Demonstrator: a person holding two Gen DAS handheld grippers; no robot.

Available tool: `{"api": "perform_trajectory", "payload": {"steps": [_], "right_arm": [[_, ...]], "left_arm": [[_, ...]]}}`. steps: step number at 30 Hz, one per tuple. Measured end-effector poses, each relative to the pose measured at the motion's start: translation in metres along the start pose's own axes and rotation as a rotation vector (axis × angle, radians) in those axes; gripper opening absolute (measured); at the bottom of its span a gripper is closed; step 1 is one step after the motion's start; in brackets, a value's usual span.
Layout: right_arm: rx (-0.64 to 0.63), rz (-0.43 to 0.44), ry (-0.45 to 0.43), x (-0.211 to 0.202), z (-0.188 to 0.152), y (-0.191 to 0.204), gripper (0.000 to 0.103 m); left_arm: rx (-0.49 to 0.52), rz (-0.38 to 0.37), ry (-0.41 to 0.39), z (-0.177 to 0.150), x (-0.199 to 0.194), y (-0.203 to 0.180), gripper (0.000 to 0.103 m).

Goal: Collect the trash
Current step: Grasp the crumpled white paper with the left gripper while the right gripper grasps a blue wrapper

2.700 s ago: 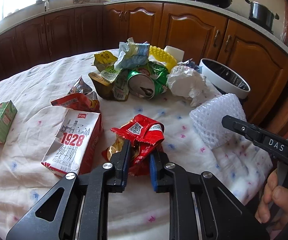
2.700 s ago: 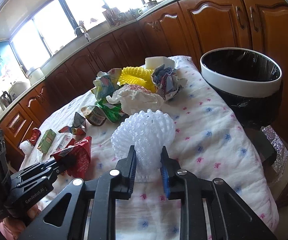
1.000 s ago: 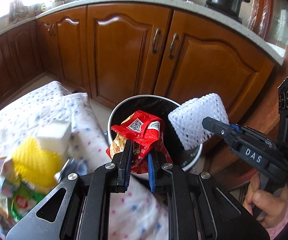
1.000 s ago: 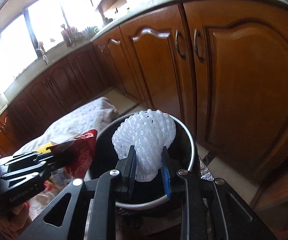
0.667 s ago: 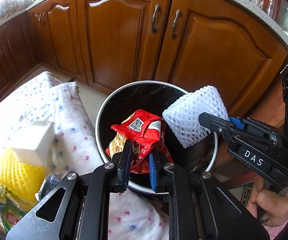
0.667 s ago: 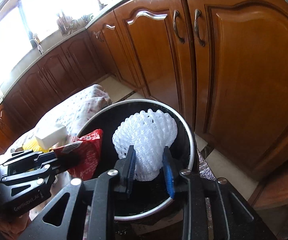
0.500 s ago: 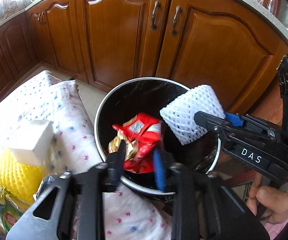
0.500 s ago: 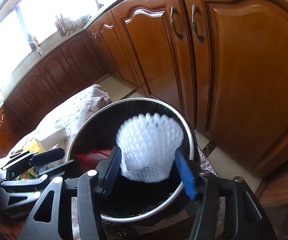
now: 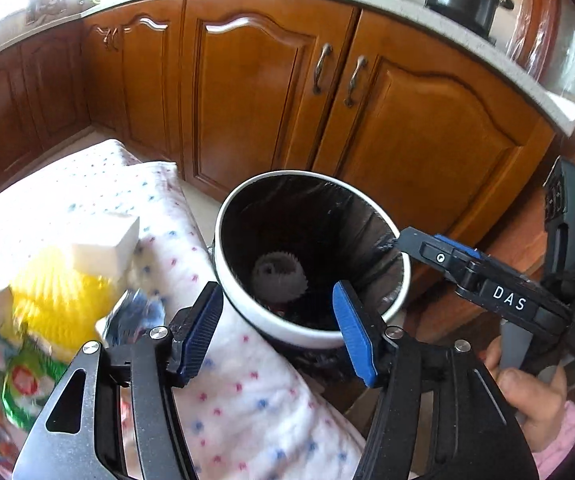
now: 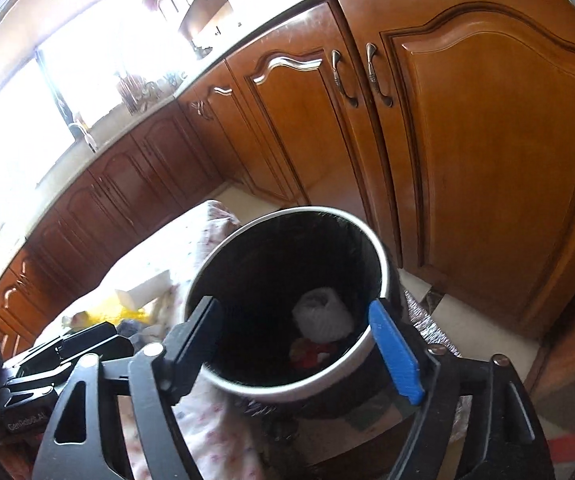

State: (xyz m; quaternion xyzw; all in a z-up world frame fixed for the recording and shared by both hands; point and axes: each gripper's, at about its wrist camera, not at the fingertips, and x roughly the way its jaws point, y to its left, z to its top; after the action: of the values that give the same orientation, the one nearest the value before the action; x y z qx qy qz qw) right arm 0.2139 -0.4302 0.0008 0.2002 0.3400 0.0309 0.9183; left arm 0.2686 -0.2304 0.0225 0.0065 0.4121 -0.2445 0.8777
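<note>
Left wrist view: left claw [image 9: 277, 316] is hanging wide and empty over the bin [image 9: 401, 276], its jaws having just been opening, nothing between them; the white foam net [image 9: 279, 276] is lying at the bottom of the black liner. Right claw [image 9: 403, 240] is poking in over the far rim, a hand [image 9: 531, 396] gripping its handle. More trash is waiting on the cloth-covered worktop [image 9: 247, 400]: a yellow foam net [image 9: 59, 300] with a white block [image 9: 103, 246] on top, blurred wrappers beside them. Right wrist view: right claw [image 10: 293, 344] is also spreading wide with nothing in it, jaws just been opening; foam net [image 10: 323, 316] is sitting inside the bin [image 10: 383, 268] on top of the red wrapper [image 10: 311, 354]. To do the release well, keep both claws above the rim until the pieces are clear, then swing back without knocking the bin. Against the frame a second ago: wrapper and net were clamped above the bin mouth, now both are dropped inside and the claws are empty.
</note>
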Motion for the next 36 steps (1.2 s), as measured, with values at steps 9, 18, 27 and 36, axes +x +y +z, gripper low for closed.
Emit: {"api": "perform_trajectory", "payload": {"steps": [9, 18, 27, 36], "right_arm": [[0.012, 0.047, -0.027, -0.014, -0.034, 0.029, 0.087], [-0.012, 0.091, -0.001, -0.008, -0.061, 0.061, 0.088], [-0.041, 0.138, 0.027, 0.0, -0.074, 0.088, 0.088], [-0.062, 0.196, 0.067, 0.024, -0.066, 0.102, 0.081]], "left_arm": [[-0.048, 0.044, -0.084, -0.038, -0.051, 0.024, 0.062], [-0.12, 0.1, -0.154, -0.073, -0.095, 0.062, 0.063], [-0.176, 0.129, -0.136, -0.098, -0.107, 0.097, 0.063], [-0.188, 0.107, -0.081, -0.109, -0.095, 0.104, 0.062]]}}
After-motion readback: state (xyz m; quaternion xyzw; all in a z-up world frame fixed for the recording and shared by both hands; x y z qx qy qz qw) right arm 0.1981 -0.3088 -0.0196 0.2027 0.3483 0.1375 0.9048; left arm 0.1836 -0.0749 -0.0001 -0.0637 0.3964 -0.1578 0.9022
